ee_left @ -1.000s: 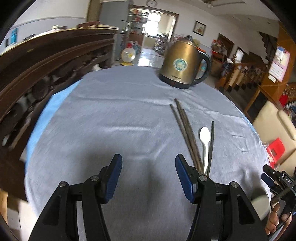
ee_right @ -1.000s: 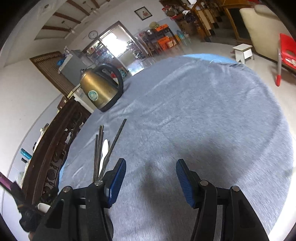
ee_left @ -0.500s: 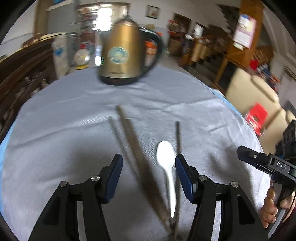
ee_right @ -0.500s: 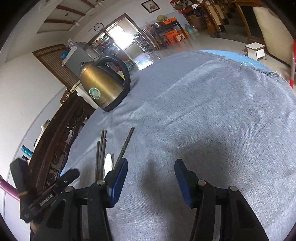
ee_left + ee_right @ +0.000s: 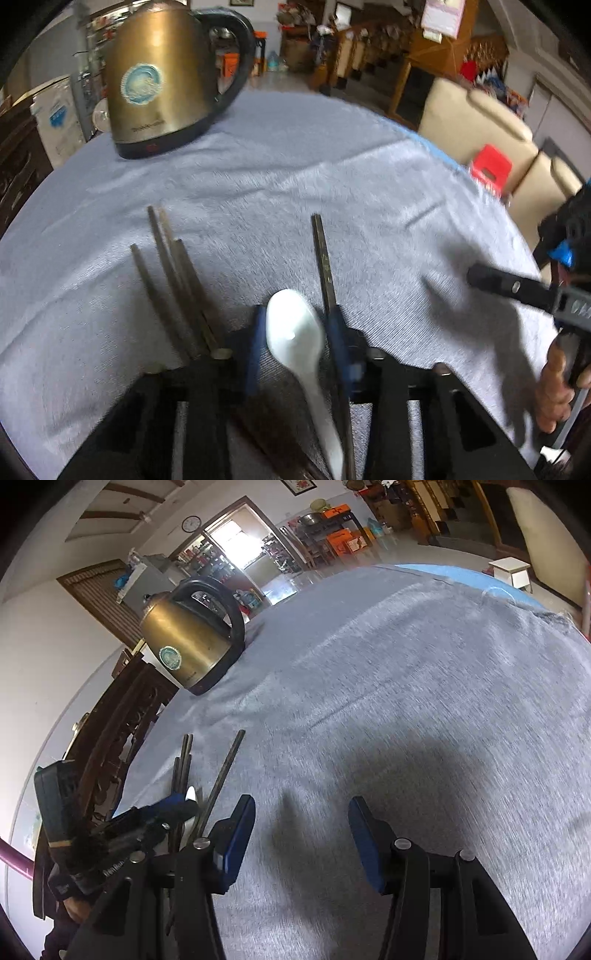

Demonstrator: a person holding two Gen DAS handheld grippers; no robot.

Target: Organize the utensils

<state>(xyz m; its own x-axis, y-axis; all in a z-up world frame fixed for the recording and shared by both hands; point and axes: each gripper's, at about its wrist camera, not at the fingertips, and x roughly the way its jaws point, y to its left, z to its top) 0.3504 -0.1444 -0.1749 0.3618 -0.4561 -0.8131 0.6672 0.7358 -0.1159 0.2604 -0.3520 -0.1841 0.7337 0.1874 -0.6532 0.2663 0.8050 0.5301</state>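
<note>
The left gripper (image 5: 295,347) straddles the white spoon (image 5: 295,339) — jaws narrowed beside its bowl, handle running back lengthwise; the right gripper (image 5: 301,834) gapes wide, farther off.

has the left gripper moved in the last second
Yes. The left gripper has gone forward toward the kettle, which now looms far larger, and right across the tablecloth; its fingers now bracket the white spoon, which lay off to its right.

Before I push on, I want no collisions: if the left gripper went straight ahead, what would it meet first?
The white spoon: its bowl already lies between the left gripper fingers. Beyond it is bare grey tablecloth; the brass kettle stands off to the left, though depth is unclear.
</note>
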